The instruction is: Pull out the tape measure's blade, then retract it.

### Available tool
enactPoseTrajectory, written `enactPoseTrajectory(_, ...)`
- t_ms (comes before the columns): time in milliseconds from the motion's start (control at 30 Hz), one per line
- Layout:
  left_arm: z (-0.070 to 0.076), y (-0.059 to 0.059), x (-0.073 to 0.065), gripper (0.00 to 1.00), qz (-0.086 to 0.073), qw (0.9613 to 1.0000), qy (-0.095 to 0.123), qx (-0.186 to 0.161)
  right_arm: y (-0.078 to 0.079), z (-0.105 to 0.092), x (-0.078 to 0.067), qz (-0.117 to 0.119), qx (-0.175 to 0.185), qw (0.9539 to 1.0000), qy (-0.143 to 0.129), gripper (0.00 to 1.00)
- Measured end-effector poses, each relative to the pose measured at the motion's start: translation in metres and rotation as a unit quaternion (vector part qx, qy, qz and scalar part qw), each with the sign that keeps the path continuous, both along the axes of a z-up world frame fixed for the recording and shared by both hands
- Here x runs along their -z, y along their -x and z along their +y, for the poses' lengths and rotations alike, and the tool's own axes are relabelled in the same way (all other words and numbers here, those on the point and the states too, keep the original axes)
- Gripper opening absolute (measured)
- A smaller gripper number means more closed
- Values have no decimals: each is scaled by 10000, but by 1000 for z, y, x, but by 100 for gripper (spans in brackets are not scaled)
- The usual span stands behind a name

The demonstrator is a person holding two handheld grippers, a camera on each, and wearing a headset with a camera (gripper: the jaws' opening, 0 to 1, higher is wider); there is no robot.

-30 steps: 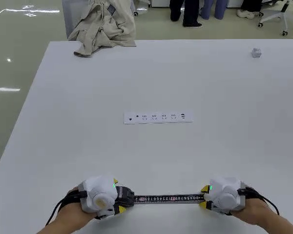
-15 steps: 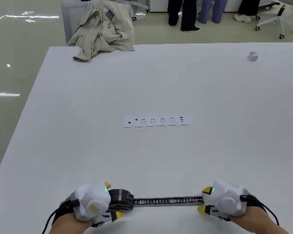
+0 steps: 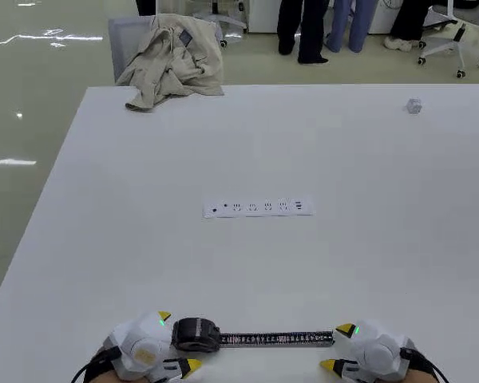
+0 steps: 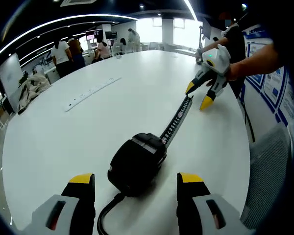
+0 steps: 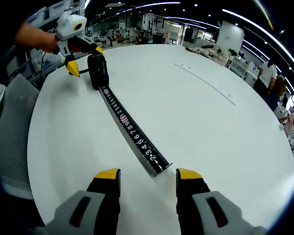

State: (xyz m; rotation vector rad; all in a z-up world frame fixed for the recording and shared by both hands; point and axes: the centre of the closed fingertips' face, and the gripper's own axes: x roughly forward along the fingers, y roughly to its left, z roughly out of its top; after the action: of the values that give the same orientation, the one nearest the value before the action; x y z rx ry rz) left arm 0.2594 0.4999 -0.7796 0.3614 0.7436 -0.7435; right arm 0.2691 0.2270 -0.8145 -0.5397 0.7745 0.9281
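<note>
The black tape measure case (image 3: 195,334) lies on the white table (image 3: 247,144) near the front edge. Its blade (image 3: 278,339) is drawn out to the right and lies flat. My left gripper (image 3: 178,341) is open just behind the case (image 4: 137,161), with one yellow-tipped jaw on each side and neither touching it. My right gripper (image 3: 337,347) is open just short of the blade's end hook (image 5: 161,169), holding nothing. In the left gripper view the blade (image 4: 176,120) runs toward the right gripper (image 4: 206,88). In the right gripper view the blade (image 5: 130,129) leads to the case (image 5: 98,71) and the left gripper (image 5: 81,61).
A white power strip (image 3: 258,207) lies mid-table. A small grey object (image 3: 414,105) sits at the far right. A beige jacket (image 3: 172,52) is draped over a chair at the table's far left edge. People stand beyond the table, and an office chair (image 3: 455,32) is at the back right.
Both grippers have let go and drawn back toward me: the left off the case, the right off the blade's end. The blade stays extended. The head camera has tilted.
</note>
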Motion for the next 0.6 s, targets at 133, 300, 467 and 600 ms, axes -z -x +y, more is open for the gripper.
enactPoseTrajectory(133, 1, 3, -2, 66, -5, 9998, 124, -155, 5, 2, -4, -11, 84, 9999, -72, 47)
enactPoseTrajectory(300, 1, 6, -7, 66, -46, 9986, 308, -416, 6, 1, -10, 5, 381, 9988, -302, 48)
enactPoseTrajectory(467, 1, 9, -11, 67, -85, 9976, 380, -581, 13, 2, -11, 52, 483, 9983, -333, 50)
enactPoseTrajectory(600, 5, 12, -12, 68, -89, 9966, 400, -709, 17, 3, -14, 48, 563, 9977, -361, 52)
